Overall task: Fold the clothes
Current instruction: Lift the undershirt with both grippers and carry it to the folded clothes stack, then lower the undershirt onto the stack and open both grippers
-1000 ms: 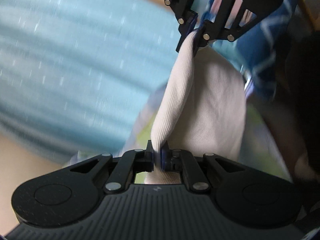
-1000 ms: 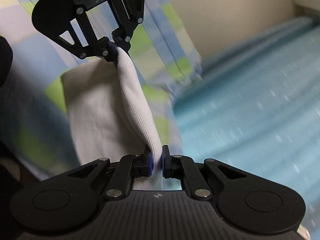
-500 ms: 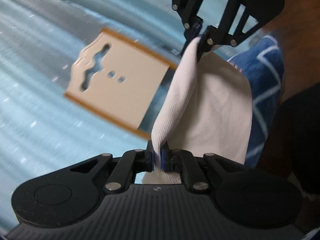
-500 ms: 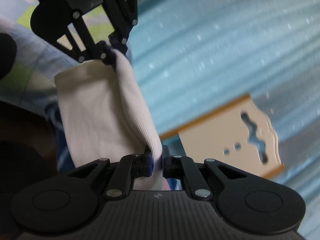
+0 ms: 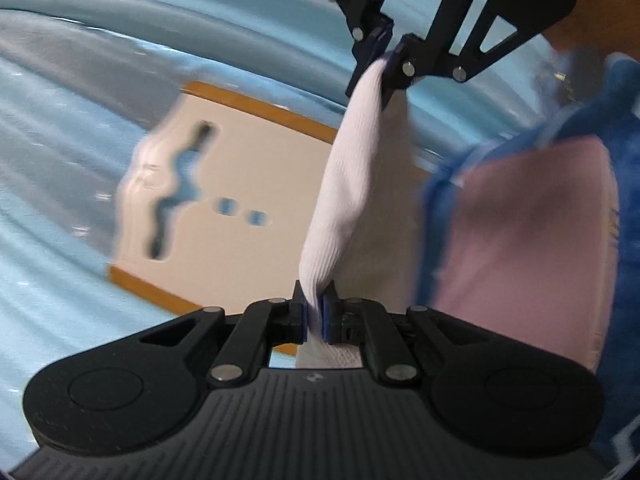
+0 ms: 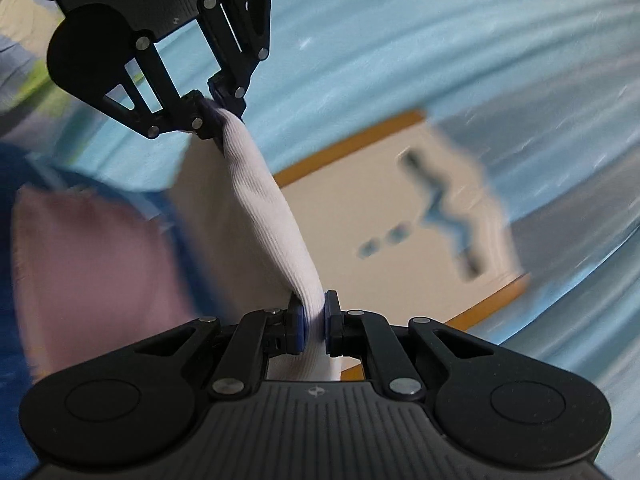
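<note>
Over a light blue bed cover (image 5: 80, 208), blurred by motion. At the left of the left wrist view, a flat beige board (image 5: 240, 216) with orange edges, lying on the cover, with a wavy slot and two small holes cut through it. Which edge or corner of the bed it lies near: cannot tell.

In the middle, a white ribbed cloth (image 5: 348, 184), lifted above the cover and stretched as a folded band between both tools. Left tool (image 5: 315, 316) at the bottom of this view, closed down to a narrow gap and pinching one end of the cloth between its blue pads. Right tool (image 5: 387, 54) at the top of the same view, also closed tight on the other end. A loose part of the cloth hanging down to the right of the band, partly in front of the board.

At the right, a pink cloth (image 5: 528, 248) on top of a blue cloth (image 5: 624, 184), both blurred, close beside the hanging white cloth; touching or not, cannot tell.

In the right wrist view, the same things mirrored: pink cloth (image 6: 92, 264) and blue cloth (image 6: 8, 168) at the left, the white cloth (image 6: 264, 208) running from the left tool (image 6: 212, 114) at the top down to the right tool (image 6: 314, 320) at the bottom, the board (image 6: 400, 208) at the right on the cover (image 6: 440, 40).
</note>
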`<state>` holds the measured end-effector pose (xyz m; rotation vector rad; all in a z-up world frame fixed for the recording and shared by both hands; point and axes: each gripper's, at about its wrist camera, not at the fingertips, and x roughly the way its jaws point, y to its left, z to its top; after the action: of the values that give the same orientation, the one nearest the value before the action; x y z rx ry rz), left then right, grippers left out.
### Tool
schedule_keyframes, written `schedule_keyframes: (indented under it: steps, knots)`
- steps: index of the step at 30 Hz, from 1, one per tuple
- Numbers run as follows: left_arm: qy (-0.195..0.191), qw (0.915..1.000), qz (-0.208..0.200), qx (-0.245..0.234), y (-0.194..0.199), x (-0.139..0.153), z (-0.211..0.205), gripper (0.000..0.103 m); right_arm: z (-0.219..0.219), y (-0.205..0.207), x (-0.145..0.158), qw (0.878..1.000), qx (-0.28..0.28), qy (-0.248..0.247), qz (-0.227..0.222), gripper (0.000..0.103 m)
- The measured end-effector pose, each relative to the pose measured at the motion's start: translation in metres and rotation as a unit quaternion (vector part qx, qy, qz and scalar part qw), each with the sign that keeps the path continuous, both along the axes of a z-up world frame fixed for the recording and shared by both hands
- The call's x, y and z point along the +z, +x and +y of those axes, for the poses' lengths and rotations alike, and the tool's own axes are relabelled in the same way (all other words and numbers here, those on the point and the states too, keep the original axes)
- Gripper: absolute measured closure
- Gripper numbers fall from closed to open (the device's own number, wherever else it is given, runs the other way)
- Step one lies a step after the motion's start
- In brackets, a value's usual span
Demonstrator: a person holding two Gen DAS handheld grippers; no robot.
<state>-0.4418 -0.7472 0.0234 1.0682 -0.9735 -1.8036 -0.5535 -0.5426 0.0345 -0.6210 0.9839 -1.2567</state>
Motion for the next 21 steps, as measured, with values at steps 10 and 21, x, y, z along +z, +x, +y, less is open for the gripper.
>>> schedule_keyframes:
  steps: [10,21]
  knots:
    - [0.089,0.9956,-0.011,0.028,0.005,-0.111,0.018,0.093,0.029,-0.005,-0.101,0.996,0.014,0.092,0.013,0.077]
    - [0.070,0.9966,-0.019,0.039,0.010,-0.104,0.026,0.088,0.052,-0.016,-0.110,0.995,-0.002,0.088,0.043,0.080]
